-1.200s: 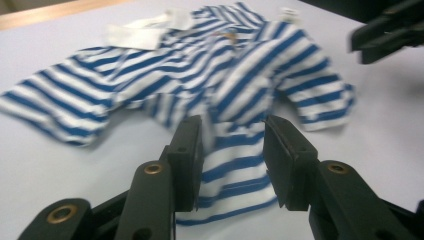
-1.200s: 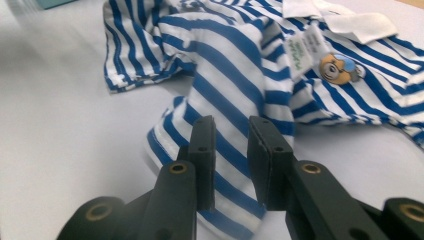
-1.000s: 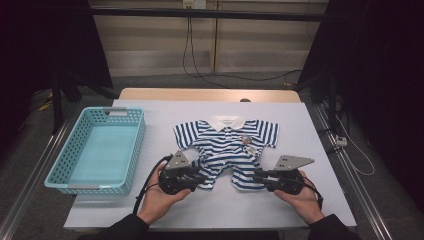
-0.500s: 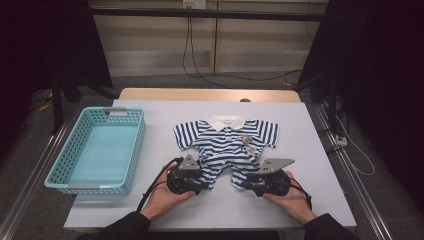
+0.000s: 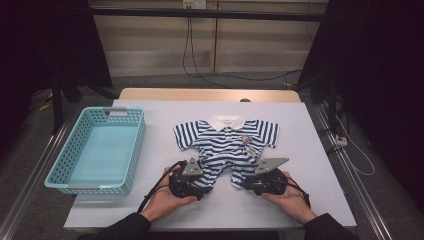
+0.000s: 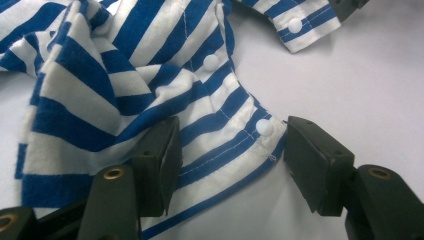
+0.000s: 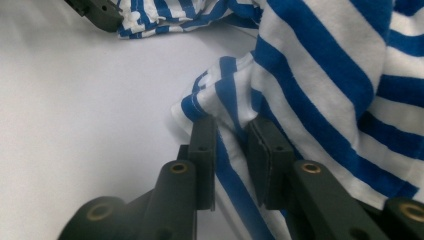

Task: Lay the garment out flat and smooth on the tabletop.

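A small blue-and-white striped polo romper [image 5: 225,142] lies flat on the white table, collar at the far side. My left gripper [image 5: 204,187] is at its lower left leg. In the left gripper view its jaws [image 6: 231,137] stand apart over the snap-button hem [image 6: 100,90] and have just been opening, so the cloth lies loose between them. My right gripper [image 5: 245,184] is at the lower right leg. In the right gripper view its jaws [image 7: 231,125] have just been closing and pinch a fold of the striped cloth [image 7: 325,65].
A light-blue plastic basket [image 5: 141,131] stands at the left of the table [image 5: 310,150]. White tabletop lies between the two leg hems. The other gripper's jaw shows at the top right of the left gripper view [image 6: 350,7] and at the top left of the right gripper view [image 7: 97,10].
The right gripper has shifted inward and toward the person, down onto the right leg hem. The left gripper has stayed about where it was.
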{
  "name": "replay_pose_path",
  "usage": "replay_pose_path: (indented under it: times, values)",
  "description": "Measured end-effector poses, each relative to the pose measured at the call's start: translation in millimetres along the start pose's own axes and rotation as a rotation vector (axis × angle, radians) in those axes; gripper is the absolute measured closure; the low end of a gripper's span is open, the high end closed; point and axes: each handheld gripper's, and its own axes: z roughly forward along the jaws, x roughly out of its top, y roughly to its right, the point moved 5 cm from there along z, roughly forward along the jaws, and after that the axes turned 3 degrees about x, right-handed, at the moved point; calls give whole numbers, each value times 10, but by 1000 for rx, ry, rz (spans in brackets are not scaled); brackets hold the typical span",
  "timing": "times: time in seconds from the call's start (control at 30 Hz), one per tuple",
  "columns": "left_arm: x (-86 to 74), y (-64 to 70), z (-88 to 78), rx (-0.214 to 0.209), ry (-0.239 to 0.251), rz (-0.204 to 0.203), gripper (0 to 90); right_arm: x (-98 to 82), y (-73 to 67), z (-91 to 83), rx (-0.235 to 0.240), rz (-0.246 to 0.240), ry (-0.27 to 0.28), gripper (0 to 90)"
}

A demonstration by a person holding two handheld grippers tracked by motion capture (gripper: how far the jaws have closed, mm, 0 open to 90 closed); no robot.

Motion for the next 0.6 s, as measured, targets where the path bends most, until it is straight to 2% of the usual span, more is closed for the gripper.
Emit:
replay_pose_path:
  times: [0.1, 0.13, 0.17, 0.27, 0.33, 0.4, 0.5, 0.6]
  values:
    - [11, -33, -15, 6, -13, -16, 496, 2, 12, -4, 7, 5, 4, 823]
    - [17, -45, -18, 11, -12, -23, 555, 4, 13, -7, 11, 5, 6, 852]
    - [18, -60, -26, 6, -17, -27, 653, 5, 9, -8, 11, 3, 5, 865]
    - [19, -77, -27, 5, -18, -43, 767, 5, -6, -16, 10, -6, 2, 879]
    - [26, -47, -28, 4, -20, -29, 827, 2, -8, -26, 18, -8, -1, 881]
    - [33, -16, -38, -2, -20, -28, 852, 3, -18, -48, 23, -8, -1, 881]
    - [32, 38, -82, -45, -15, -32, 859, 11, -56, -104, 32, -12, 15, 882]
    - [35, 121, -160, -69, -6, -14, 861, 6, -105, -174, 43, -23, 31, 882]
